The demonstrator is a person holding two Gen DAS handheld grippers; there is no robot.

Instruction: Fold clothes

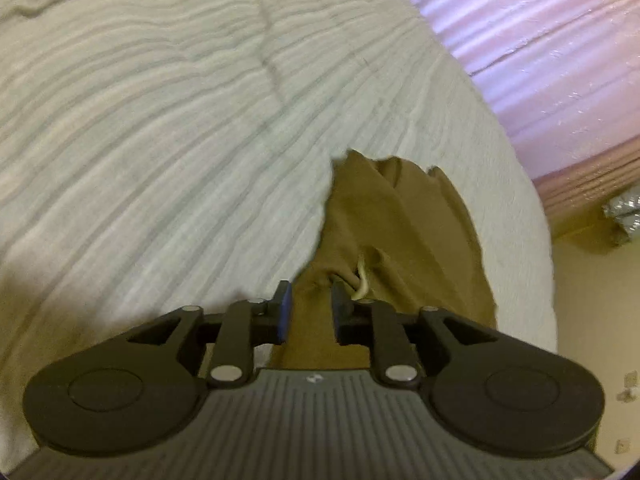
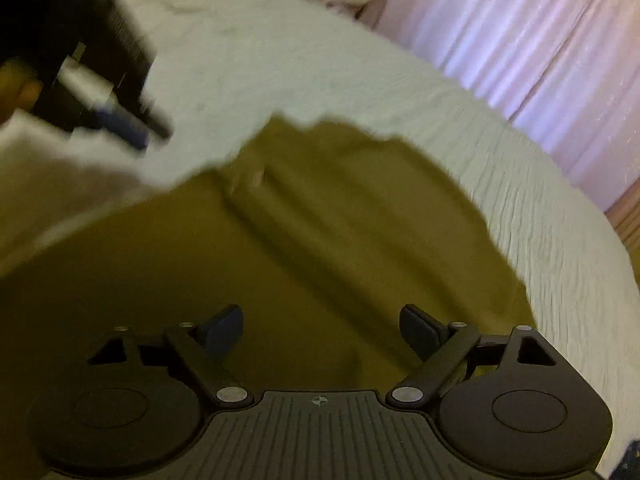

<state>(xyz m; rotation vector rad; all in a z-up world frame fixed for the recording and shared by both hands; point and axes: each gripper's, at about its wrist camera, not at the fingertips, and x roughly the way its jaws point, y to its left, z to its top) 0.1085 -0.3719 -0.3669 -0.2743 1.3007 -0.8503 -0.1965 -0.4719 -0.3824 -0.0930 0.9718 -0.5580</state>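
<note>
Hand-held gripper (image 2: 322, 330) gapes over rumpled olive garment (image 2: 320, 220).

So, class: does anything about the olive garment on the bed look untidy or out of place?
Yes. The olive garment lies bunched and creased on the white bedspread, with a pale drawstring poking out.

A white ribbed bedspread (image 1: 168, 128) is covering the bed, a pale pink curtain (image 2: 532, 60) is hanging behind it, and a crumpled silvery bag (image 1: 624, 220) is lying on the floor nearby.
</note>
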